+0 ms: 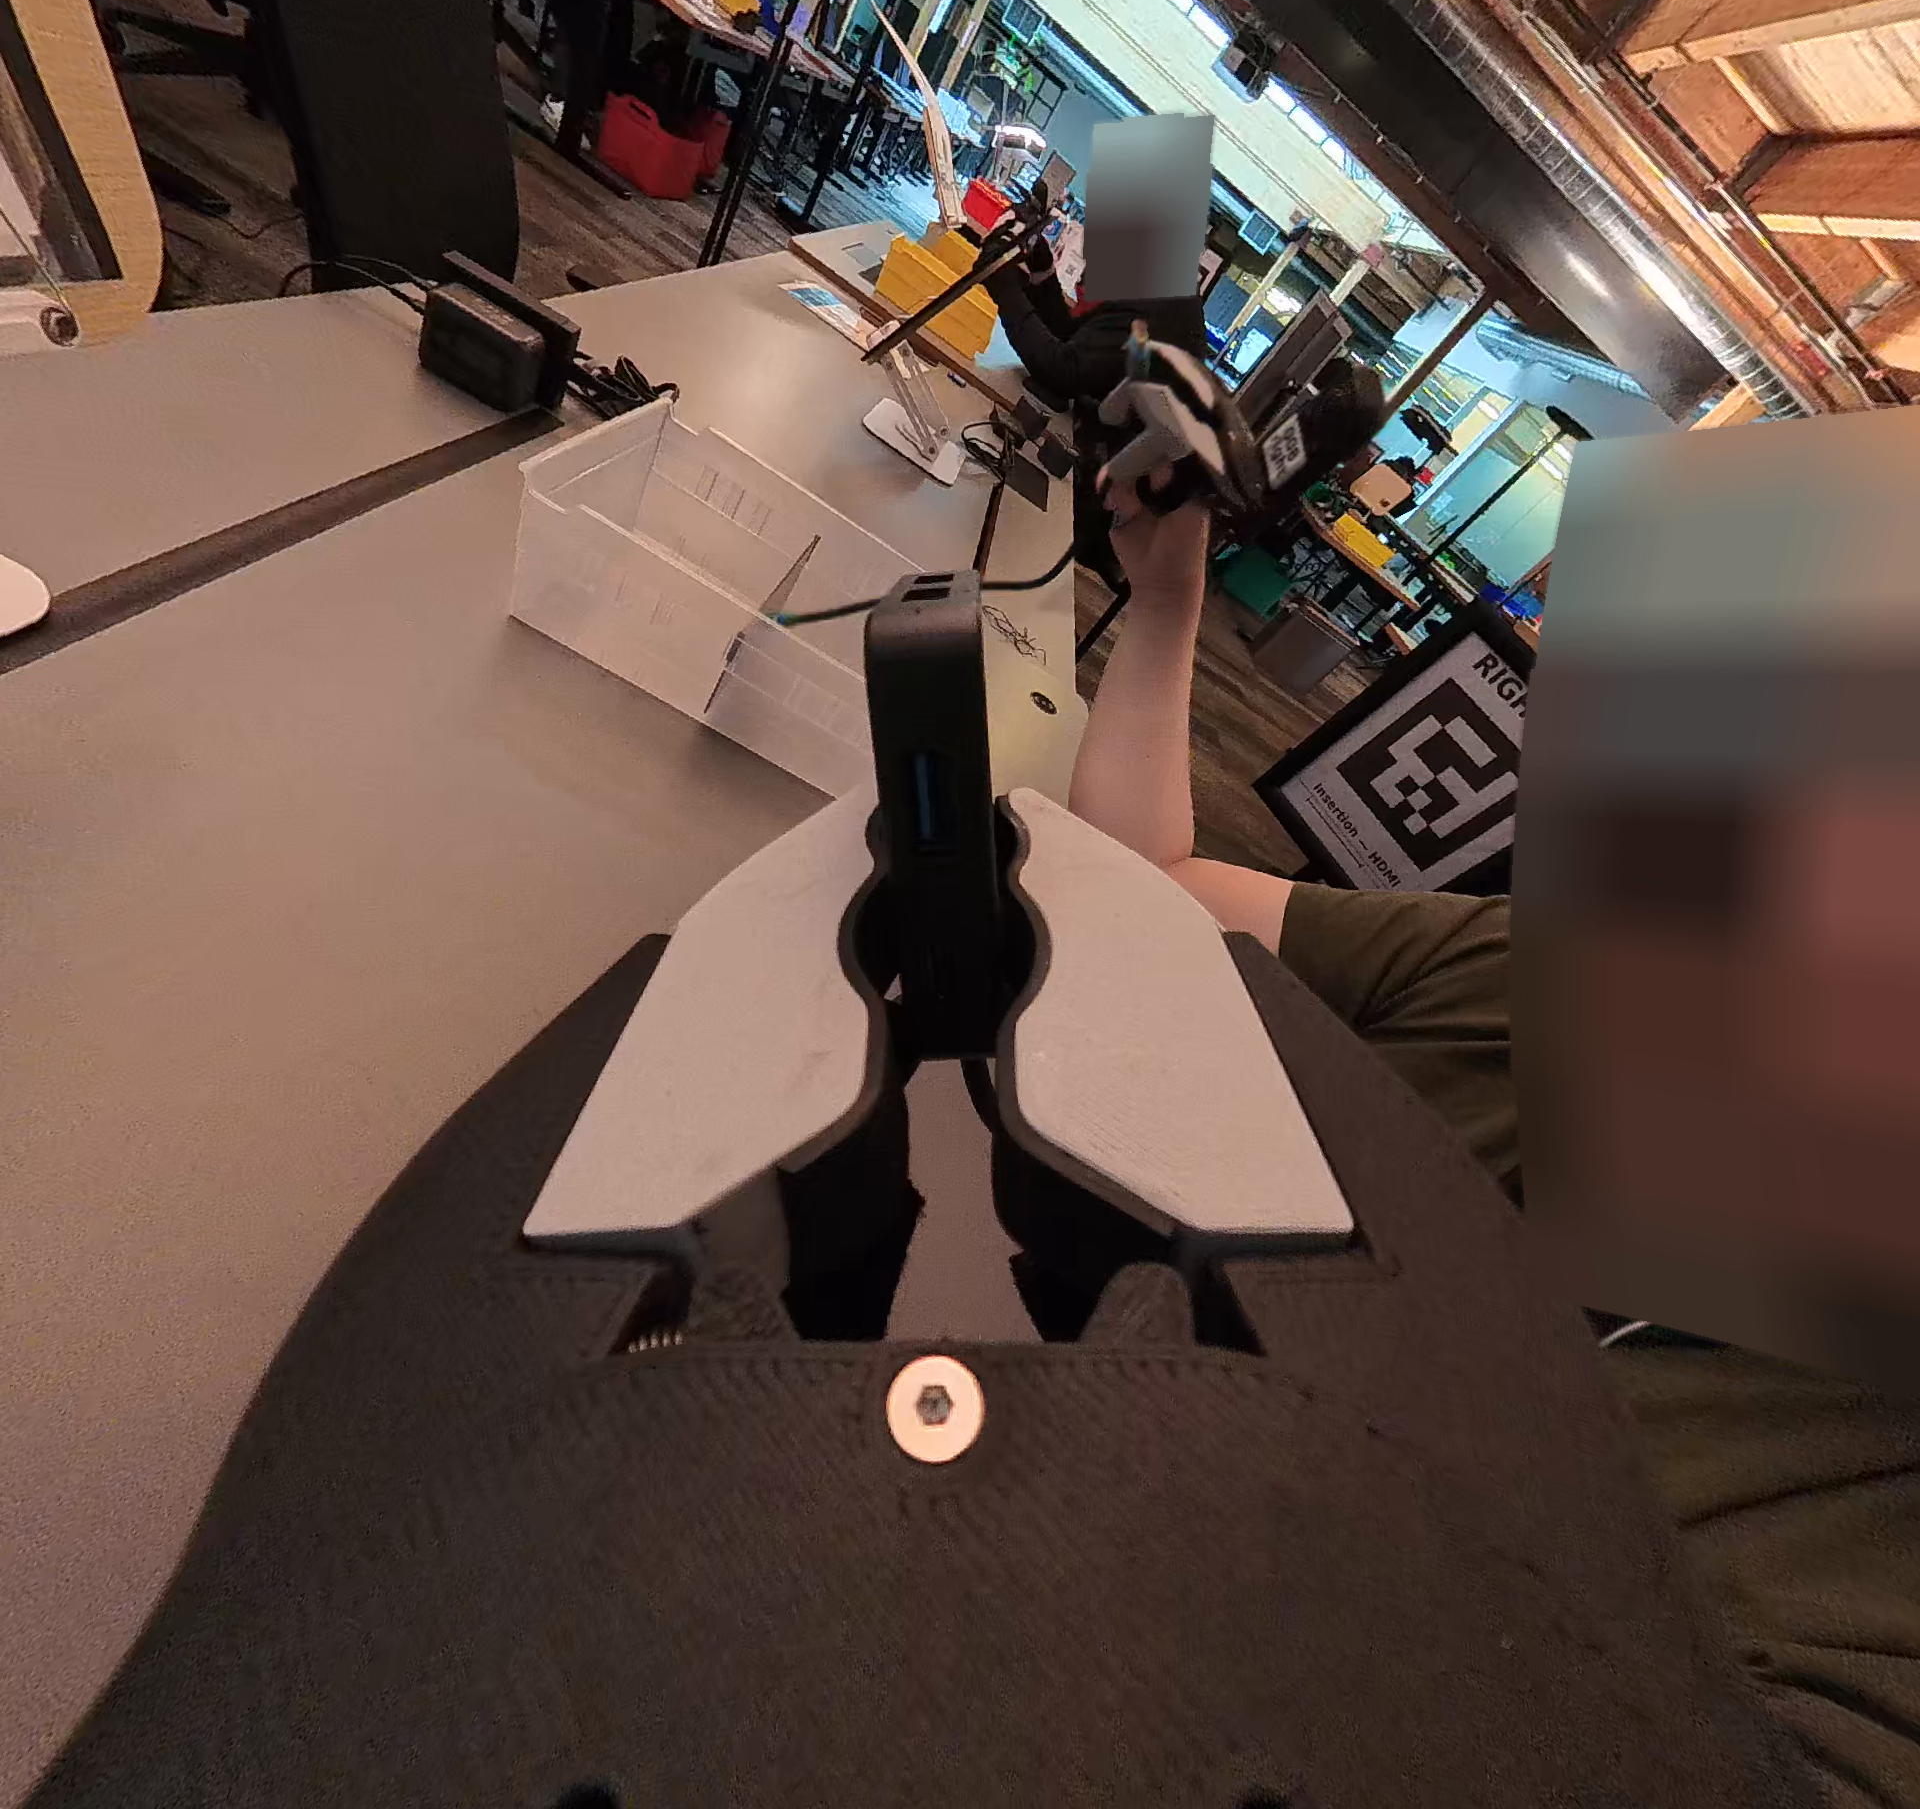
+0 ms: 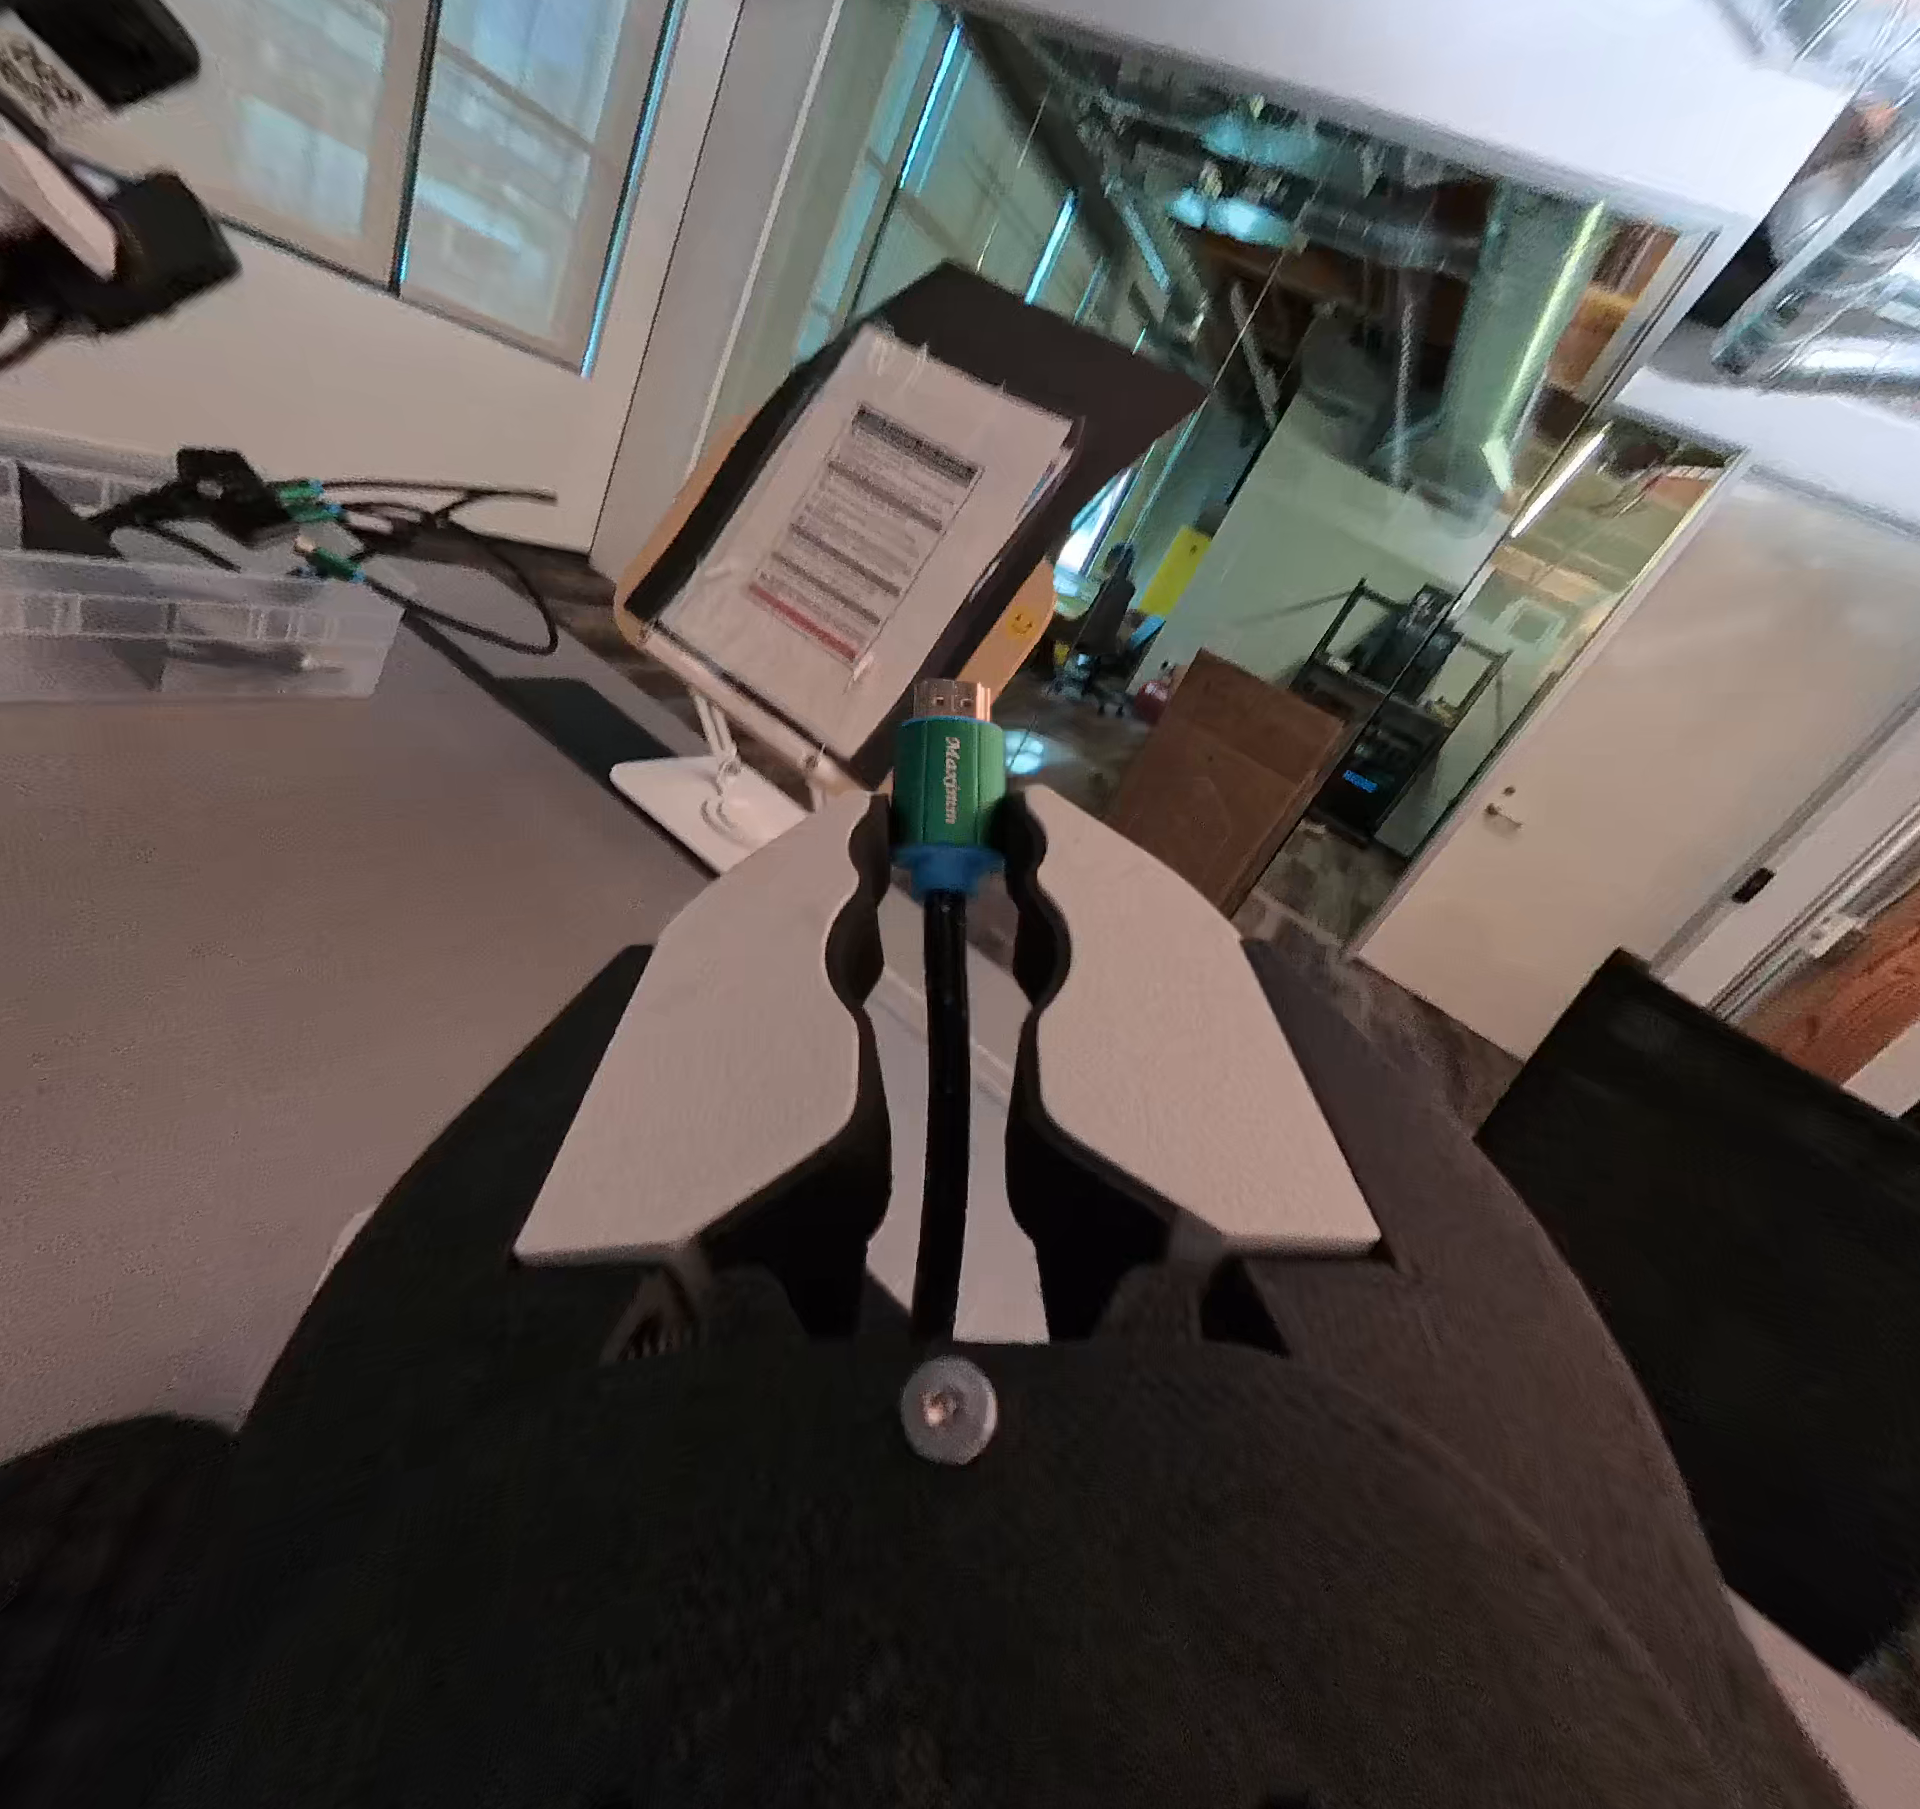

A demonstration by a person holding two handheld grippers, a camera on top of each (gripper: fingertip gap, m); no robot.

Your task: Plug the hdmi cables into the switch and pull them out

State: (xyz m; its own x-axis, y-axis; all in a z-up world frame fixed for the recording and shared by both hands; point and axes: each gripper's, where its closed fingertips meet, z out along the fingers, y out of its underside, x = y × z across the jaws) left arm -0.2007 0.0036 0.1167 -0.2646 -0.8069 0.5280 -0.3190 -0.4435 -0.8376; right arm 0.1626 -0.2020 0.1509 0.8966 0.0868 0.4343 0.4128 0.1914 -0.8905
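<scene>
My left gripper (image 1: pixel 933 809) is shut on the black switch (image 1: pixel 925 710), a flat box held upright above the grey table (image 1: pixel 260 824), with a blue port on its near edge and open ports at its top. My right gripper (image 2: pixel 943 809) is shut on the green HDMI plug (image 2: pixel 948 783), whose metal tip points forward and whose black cable runs back between the fingers. The right gripper also shows far off in the left wrist view (image 1: pixel 1195 440), raised in a hand, well apart from the switch. More green-ended cables (image 2: pixel 312 523) lie at the left in the right wrist view.
A clear plastic bin (image 1: pixel 675 564) stands on the table beyond the switch; it also shows in the right wrist view (image 2: pixel 187 616). A black power brick (image 1: pixel 488 346) lies farther back. A tilted board with a sheet on a white stand (image 2: pixel 862 533) stands ahead of the plug. A person sits at right.
</scene>
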